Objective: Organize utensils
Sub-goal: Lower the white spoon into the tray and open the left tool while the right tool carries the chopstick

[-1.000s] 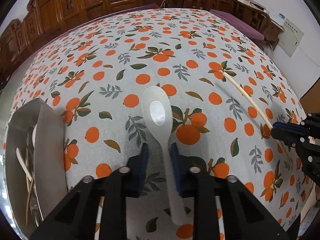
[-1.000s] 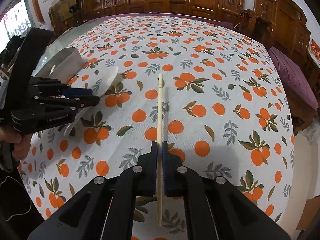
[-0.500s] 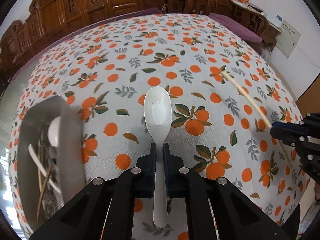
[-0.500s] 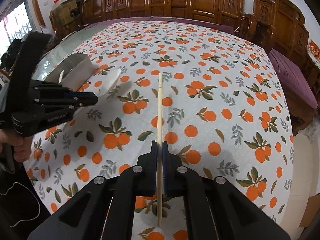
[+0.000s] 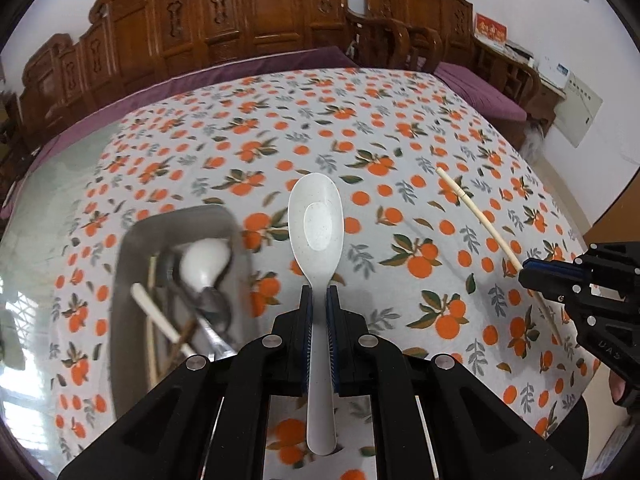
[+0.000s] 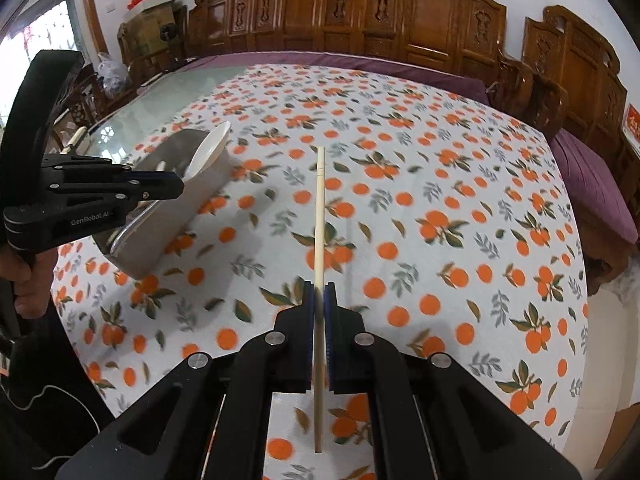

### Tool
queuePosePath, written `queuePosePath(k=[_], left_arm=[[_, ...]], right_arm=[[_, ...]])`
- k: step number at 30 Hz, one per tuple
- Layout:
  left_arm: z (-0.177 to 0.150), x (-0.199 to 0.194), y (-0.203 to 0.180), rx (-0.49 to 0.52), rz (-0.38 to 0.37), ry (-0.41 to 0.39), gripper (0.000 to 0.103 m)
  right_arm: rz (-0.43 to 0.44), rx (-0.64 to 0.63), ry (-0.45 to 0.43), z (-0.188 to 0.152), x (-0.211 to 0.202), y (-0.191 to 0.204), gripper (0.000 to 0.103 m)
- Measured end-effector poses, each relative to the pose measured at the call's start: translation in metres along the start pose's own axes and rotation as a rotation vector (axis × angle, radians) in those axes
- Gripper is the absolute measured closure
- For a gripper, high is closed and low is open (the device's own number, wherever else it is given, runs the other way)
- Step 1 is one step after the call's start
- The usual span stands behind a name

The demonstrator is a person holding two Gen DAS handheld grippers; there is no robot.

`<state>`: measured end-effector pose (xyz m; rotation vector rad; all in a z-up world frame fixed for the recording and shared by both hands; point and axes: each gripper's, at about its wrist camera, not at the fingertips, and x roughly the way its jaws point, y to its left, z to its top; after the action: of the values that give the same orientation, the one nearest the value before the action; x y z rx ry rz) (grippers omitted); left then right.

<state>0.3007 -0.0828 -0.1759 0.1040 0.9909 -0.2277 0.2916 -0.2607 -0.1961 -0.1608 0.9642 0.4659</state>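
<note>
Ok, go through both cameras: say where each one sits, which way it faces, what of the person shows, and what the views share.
Left wrist: on the left gripper, looking along its fingers and down at the tablecloth; it is shut on the white spoon; a fingertip shows at far right.
Right wrist: on the right gripper, facing down the same table; it is shut on the chopstick; a hand shows at left.
Shared: spoon, chopstick, metal tray, and each view shows the other gripper.
</note>
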Motion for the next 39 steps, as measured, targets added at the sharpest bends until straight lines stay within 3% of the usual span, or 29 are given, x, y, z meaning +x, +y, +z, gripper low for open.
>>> queuePosePath(k=[16, 25, 39], left_arm=[[-0.015, -0.03, 0.078, -0.076, 0.035, -0.012, 0.097], [-0.027, -0.002, 0.109, -0.113, 0.057, 0.048, 0.097], [-0.03, 0.03, 0.124, -0.139, 0.049, 0.11, 0.095]], right_arm=[[0.051, -0.038, -0.014, 0.031, 0.016, 0.059, 0.097], [0.076, -0.051, -0.002, 0.04, 0.029, 0.078, 0.097], [0.113, -0.075, 0.019, 0.053, 0.042, 0.103, 0.097]])
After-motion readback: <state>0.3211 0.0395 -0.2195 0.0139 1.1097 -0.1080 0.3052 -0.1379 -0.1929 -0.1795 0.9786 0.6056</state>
